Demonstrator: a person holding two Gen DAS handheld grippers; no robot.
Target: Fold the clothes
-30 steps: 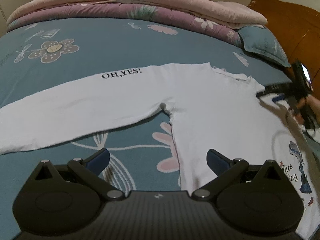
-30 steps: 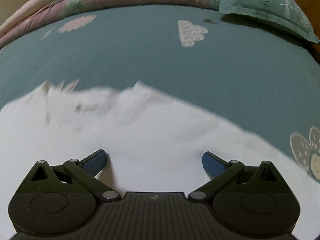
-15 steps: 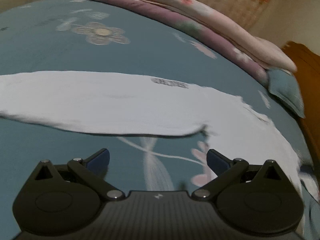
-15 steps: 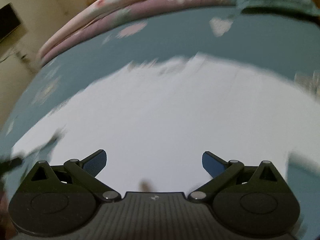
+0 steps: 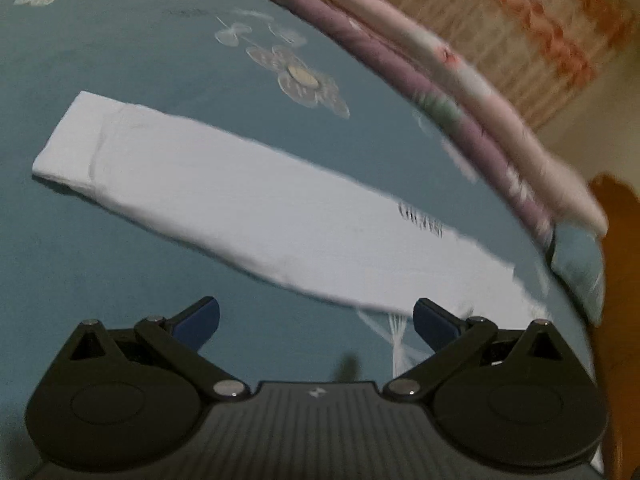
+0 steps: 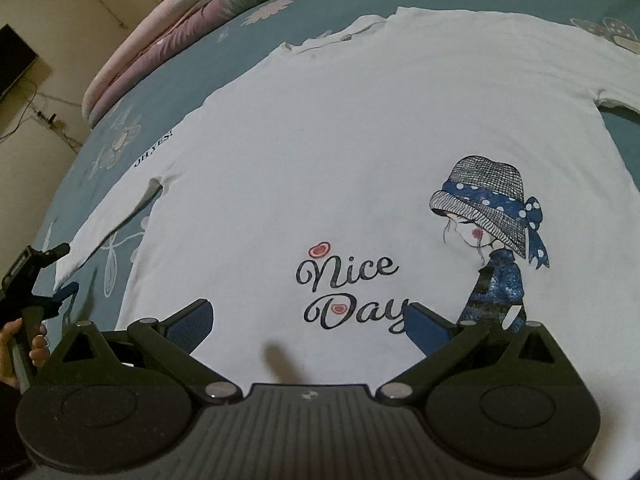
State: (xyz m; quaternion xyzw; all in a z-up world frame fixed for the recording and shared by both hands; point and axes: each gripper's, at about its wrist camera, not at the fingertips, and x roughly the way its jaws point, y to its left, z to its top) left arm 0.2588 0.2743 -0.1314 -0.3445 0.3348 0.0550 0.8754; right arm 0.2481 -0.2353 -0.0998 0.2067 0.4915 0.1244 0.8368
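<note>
Both grippers, left (image 5: 316, 316) and right (image 6: 308, 318), gape empty over the flat white long-sleeved shirt (image 6: 320, 140); its left sleeve (image 5: 224, 196) likely needs pinching first.

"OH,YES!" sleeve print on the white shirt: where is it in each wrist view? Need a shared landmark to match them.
Left wrist: the sleeve print sits right of centre, blurred, on the long white sleeve that runs diagonally across the blue bedsheet.
Right wrist: the print is at left, small and tilted, just above the armpit of the shirt.
Shared landmark: the pink and purple folded quilts along the bed's far edge.
</note>
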